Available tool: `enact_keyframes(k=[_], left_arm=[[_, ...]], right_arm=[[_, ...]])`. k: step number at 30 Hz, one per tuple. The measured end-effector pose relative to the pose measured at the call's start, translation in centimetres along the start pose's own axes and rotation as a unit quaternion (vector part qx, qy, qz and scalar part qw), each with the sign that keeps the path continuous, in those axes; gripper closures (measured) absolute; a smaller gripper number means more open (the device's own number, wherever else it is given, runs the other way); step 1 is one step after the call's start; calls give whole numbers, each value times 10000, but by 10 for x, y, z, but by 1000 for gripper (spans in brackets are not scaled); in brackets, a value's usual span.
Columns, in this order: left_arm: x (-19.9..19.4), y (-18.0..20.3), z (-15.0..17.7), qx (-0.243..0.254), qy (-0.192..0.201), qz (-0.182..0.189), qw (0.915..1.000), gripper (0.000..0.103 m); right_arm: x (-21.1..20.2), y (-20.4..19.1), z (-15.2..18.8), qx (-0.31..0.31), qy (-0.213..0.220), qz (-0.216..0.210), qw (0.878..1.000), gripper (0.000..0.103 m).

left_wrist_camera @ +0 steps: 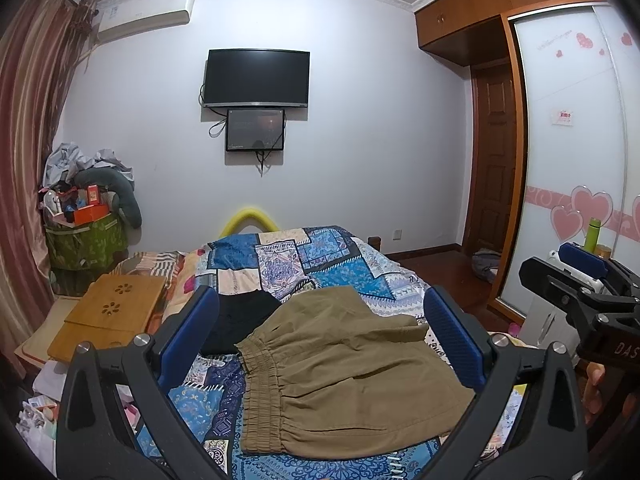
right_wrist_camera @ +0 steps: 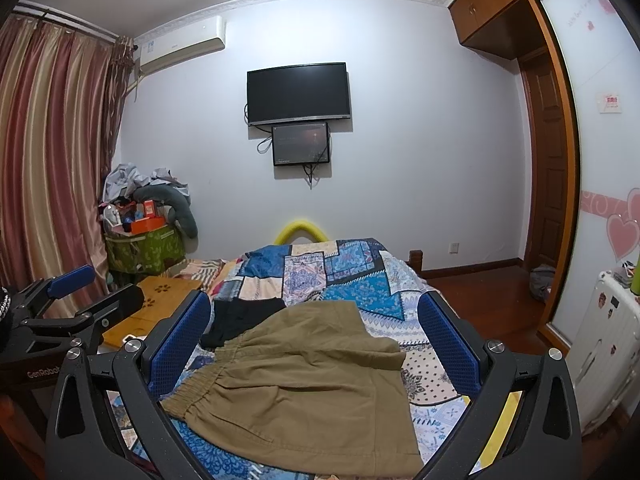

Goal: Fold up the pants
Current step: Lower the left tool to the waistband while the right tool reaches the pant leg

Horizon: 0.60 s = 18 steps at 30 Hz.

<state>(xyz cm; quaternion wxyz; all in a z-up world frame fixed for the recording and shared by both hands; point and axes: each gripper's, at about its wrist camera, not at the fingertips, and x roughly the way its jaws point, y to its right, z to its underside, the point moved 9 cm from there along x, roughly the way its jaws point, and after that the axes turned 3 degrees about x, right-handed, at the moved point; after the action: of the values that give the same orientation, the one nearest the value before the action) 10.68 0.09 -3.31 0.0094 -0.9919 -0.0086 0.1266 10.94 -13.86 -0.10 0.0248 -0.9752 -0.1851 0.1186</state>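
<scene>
Both the left gripper (left_wrist_camera: 320,336) and right gripper (right_wrist_camera: 316,340) hover above the folded pants (left_wrist_camera: 344,372) on the bed (left_wrist_camera: 304,260), jaws spread wide, holding nothing.

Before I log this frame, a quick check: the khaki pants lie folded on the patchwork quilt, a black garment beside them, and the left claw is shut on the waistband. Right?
Not quite. The left claw is open and holds nothing; the left wrist view shows its blue pads spread wide above the khaki pants. The pants do lie folded on the patchwork quilt, with the black garment beside them.
</scene>
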Motion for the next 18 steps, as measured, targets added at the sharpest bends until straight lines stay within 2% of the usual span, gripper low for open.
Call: enact_keyframes(k=[6, 9, 14, 18], left_arm=[[22, -4, 4, -15, -183, 57, 9998, 0], [41, -4, 10, 15, -392, 222, 9990, 0], [89, -15, 23, -69, -807, 223, 9965, 0], [138, -29, 44, -68, -1285, 112, 9916, 0]], right_arm=[[13, 4, 5, -17, -117, 27, 9999, 0], [26, 8, 9, -14, -225, 45, 9997, 0], [53, 23, 18, -48, -401, 233, 9989, 0], [81, 44, 31, -123, -607, 555, 9965, 0]])
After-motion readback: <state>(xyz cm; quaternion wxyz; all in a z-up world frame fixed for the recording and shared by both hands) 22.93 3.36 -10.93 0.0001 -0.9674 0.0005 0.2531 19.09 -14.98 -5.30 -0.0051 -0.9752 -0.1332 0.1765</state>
